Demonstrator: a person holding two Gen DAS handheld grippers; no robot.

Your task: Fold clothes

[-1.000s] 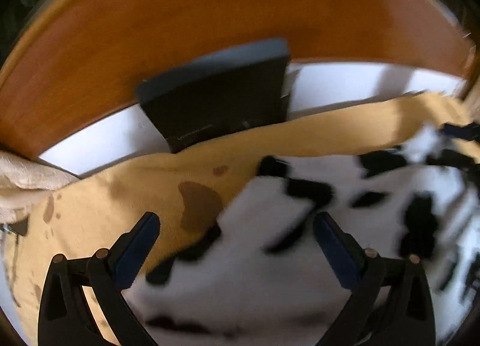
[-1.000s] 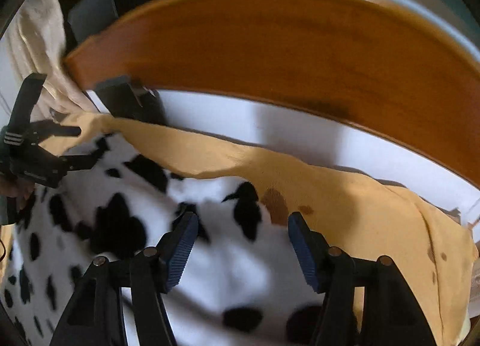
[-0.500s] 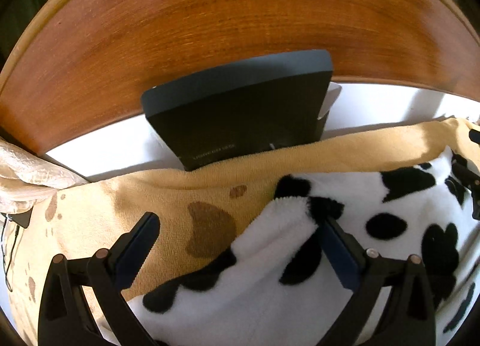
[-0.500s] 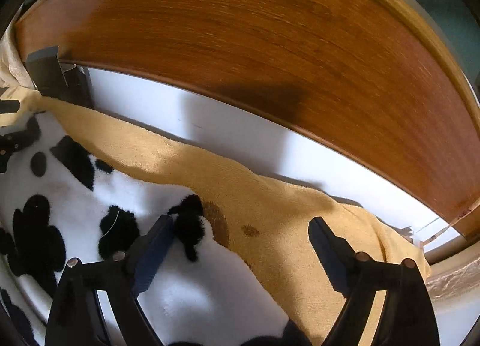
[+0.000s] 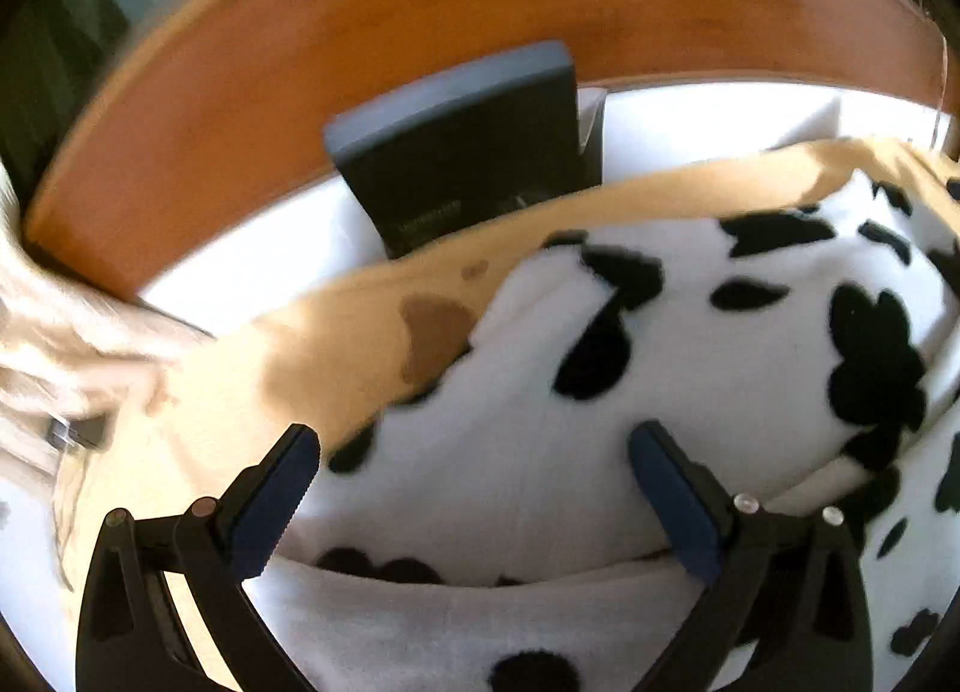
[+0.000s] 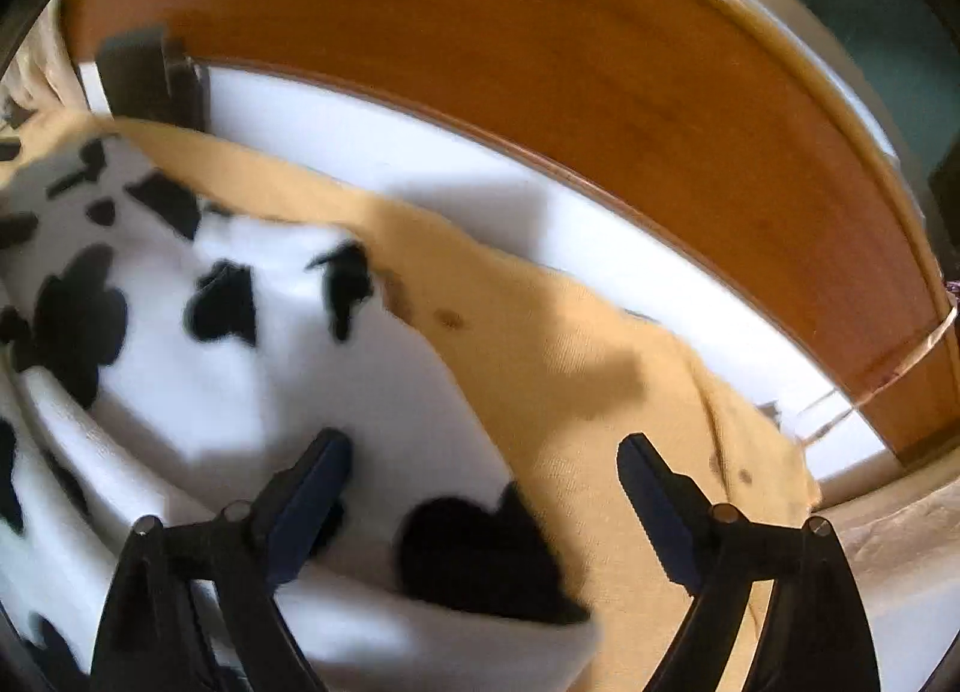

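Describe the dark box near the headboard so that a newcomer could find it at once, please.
Start at the curved wooden headboard. Against it, on the white surface, leans a dark flat box, behind the yellow cloth's edge. It is the only rigid, dark, sharp-cornered thing among soft fabrics.

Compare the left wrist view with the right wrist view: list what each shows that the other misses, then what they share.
Only the left wrist view shows the printed face of the dark box and, at its left edge, crumpled cream fabric.

Only the right wrist view shows the tan cloth's far end and the cream surface past it.

Both show the cow-print fleece lying on the tan cloth, the white surface, the wooden board, and an open gripper: left gripper, right gripper. Neither grips any fabric.
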